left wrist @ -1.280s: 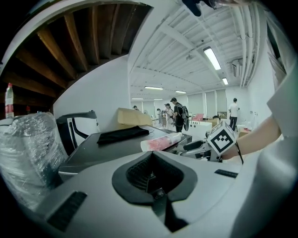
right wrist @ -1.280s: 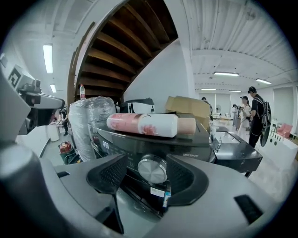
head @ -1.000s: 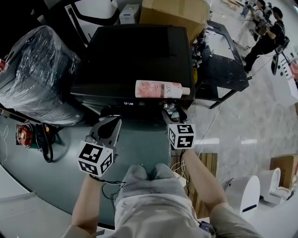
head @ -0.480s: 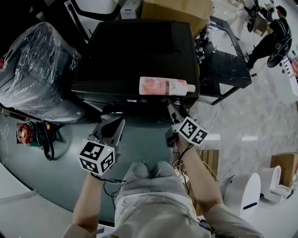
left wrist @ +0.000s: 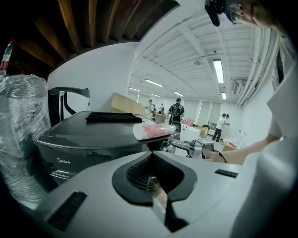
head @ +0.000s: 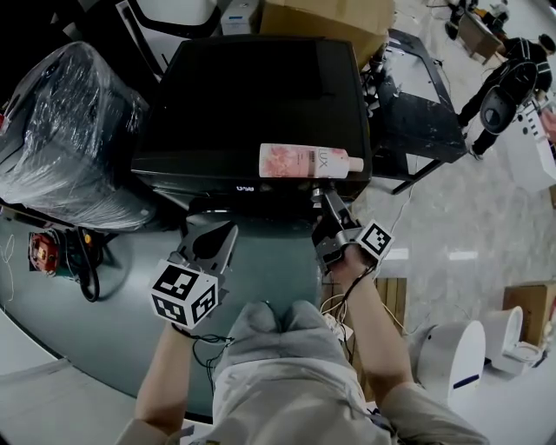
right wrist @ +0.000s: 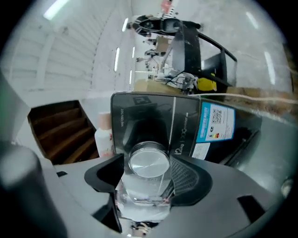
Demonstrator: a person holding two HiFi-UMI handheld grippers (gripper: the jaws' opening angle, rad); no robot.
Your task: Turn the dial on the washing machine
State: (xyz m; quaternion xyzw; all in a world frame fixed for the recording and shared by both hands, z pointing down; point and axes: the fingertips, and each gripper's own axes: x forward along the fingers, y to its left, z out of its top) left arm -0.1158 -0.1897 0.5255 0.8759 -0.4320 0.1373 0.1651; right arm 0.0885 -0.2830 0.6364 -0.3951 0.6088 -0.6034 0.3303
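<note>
The black washing machine [head: 252, 96] stands in front of me, with a pink bottle [head: 308, 161] lying on its lid near the front edge. My right gripper [head: 328, 204] reaches up to the front panel, rolled to the right. In the right gripper view the round silver dial [right wrist: 149, 162] sits between that gripper's [right wrist: 149, 181] jaws, which are opening; the pads flank it closely. My left gripper [head: 228, 230] hangs shut and empty in front of the machine's left half, its jaws [left wrist: 156, 186] together.
A plastic-wrapped bulk [head: 65, 130] stands left of the machine, a cardboard box [head: 326, 22] behind it, a black table [head: 417, 113] to its right. A red cable reel [head: 43, 252] lies on the floor at left. People [head: 508, 78] stand at the far right.
My right gripper has rolled clockwise at the front panel and shifted slightly right; its marker cube now faces sideways. The left gripper has barely moved.
</note>
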